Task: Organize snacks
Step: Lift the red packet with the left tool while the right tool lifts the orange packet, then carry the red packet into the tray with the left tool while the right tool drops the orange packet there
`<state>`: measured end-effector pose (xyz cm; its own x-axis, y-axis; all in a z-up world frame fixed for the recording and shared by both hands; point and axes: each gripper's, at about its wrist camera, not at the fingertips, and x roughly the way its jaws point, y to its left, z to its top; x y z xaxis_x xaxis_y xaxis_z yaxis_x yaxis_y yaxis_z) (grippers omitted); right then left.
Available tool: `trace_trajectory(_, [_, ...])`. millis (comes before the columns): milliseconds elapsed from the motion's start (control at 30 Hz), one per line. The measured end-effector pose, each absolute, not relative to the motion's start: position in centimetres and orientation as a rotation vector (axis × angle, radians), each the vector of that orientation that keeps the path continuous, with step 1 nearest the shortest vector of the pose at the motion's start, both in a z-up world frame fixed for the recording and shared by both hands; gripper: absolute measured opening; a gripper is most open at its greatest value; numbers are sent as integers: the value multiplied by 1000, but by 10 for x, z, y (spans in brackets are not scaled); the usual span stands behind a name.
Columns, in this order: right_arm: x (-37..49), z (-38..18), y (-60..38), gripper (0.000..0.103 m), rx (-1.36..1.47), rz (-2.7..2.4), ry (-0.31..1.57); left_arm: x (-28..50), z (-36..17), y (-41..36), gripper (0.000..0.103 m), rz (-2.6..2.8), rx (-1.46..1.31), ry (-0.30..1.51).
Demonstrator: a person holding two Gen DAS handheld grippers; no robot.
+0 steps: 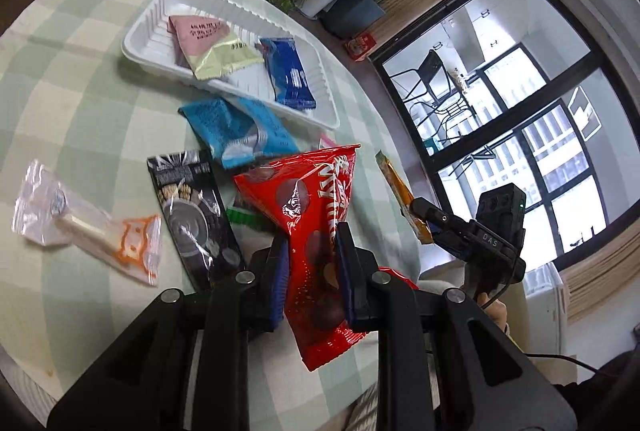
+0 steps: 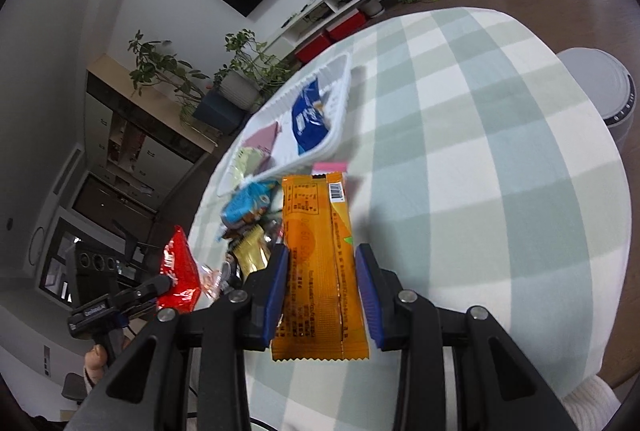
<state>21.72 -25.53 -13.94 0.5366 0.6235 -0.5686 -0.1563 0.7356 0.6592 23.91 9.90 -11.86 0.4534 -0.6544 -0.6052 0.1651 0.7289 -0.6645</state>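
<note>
My left gripper (image 1: pixel 310 235) is shut on a red snack bag (image 1: pixel 316 215) and holds it above the table. My right gripper (image 2: pixel 322 251) is shut on an orange snack packet (image 2: pixel 316 263), lifted over the table; the packet also shows in the left wrist view (image 1: pixel 402 201). The white tray (image 1: pixel 144 31) holds a pink and yellow packet (image 1: pixel 208 45) and a dark blue packet (image 1: pixel 290 71). It also shows in the right wrist view (image 2: pixel 340 111). The red bag shows in the right wrist view (image 2: pixel 178 275).
On the green checked tablecloth (image 1: pixel 80 103) lie a light blue packet (image 1: pixel 236 131), a black packet (image 1: pixel 192 215), a clear packet with orange print (image 1: pixel 92 223) and a green packet (image 1: pixel 246 217). A pink packet (image 2: pixel 330 167) lies by the tray. A white bin (image 2: pixel 600 91) stands beside the table.
</note>
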Motion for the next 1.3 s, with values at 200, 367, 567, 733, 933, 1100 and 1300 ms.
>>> trace_trajectory(200, [251, -122, -246, 38, 593, 526, 861, 279, -110, 108, 20, -538, -589, 969])
trace_trajectory(367, [288, -112, -239, 37, 613, 551, 851, 319, -96, 110, 20, -546, -596, 950])
trace_trajectory(567, [335, -105, -228, 38, 630, 565, 849, 367, -85, 106, 20, -534, -584, 946])
trace_trajectory(733, [372, -108, -217, 38, 644, 571, 863, 412, -88, 100, 20, -516, -571, 961])
trace_trajectory(933, [403, -116, -201, 38, 634, 566, 884, 454, -107, 88, 20, -483, -557, 983])
trace_trajectory(1100, [420, -127, -189, 39, 609, 550, 906, 475, -124, 84, 20, -439, -533, 1005])
trace_trajectory(1300, [427, -136, -181, 45, 568, 527, 930, 486, -138, 79, 22, -412, -492, 1014])
